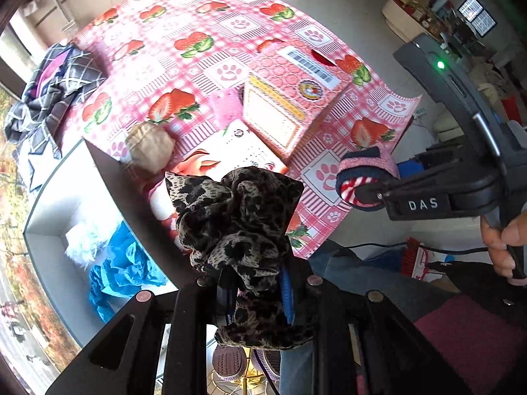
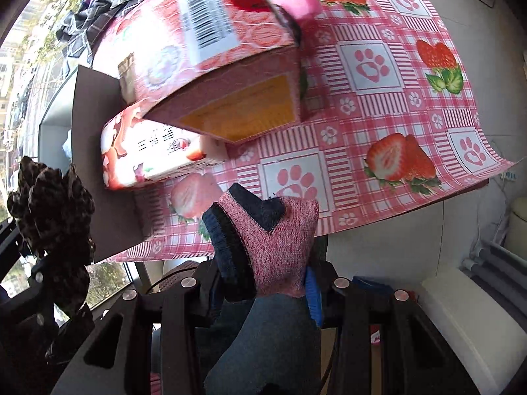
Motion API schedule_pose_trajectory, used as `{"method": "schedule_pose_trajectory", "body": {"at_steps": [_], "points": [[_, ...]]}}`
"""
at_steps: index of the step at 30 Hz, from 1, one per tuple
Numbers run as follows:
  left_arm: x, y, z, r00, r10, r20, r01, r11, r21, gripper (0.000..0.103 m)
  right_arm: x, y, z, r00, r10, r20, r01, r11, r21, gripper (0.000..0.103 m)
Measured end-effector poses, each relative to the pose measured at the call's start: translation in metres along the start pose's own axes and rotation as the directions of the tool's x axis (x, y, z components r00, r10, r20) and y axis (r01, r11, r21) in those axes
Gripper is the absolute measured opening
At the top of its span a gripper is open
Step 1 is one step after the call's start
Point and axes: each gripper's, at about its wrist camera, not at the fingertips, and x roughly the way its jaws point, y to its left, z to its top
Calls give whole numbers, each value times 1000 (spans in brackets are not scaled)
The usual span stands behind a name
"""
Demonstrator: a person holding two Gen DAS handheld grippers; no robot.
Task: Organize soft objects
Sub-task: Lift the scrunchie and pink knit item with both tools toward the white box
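Gripping: left gripper [image 1: 253, 283] has its jaws clamped on a leopard-print scrunchie [image 1: 237, 220]; the cloth bunches up above the fingers and hangs down below them too.
Right tool: right gripper [image 2: 263, 283] is closed on a pink knit sock [image 2: 273, 240] with navy cuff and heel patch; the sock stands up out of the jaws.
Cross-view check: in the left wrist view the right gripper [image 1: 369, 194] comes in from the right with the rolled sock [image 1: 365, 177] pinched at its tip, a hand [image 1: 500, 247] on its handle. In the right wrist view the scrunchie [image 2: 49, 217] shows at the left edge.
Position: both held items hang over the near edge of the table, close to its corner, well apart from each other.
Surface: tablecloth [image 1: 204, 75], pink check with strawberries and paw prints.
On table: a pink carton [image 1: 286, 92] with a barcode label lies partly on a flatter strawberry-print box [image 1: 230, 158]; a beige cloth bundle [image 1: 150, 148] sits just beside them near the table's left edge.
Far corner: dark plaid fabric [image 1: 49, 98], heaped.
Bin: an open white-walled box [image 1: 66, 197] beside the table's left edge holds blue crumpled material [image 1: 122, 270] and something white and fluffy [image 1: 82, 240].
Blur: the carton is smeared in the right wrist view.
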Motion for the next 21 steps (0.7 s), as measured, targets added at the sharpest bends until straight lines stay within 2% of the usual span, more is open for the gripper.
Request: {"method": "schedule_pose_trajectory", "body": {"at_steps": [9, 21], "points": [[-13, 48, -27, 998, 48, 43, -41, 986, -160, 23, -6, 53, -2, 1000, -17, 12, 18, 990, -138, 42], [-21, 77, -64, 996, 64, 67, -45, 965, -260, 23, -6, 91, -9, 999, -49, 6, 49, 972, -231, 42]]}}
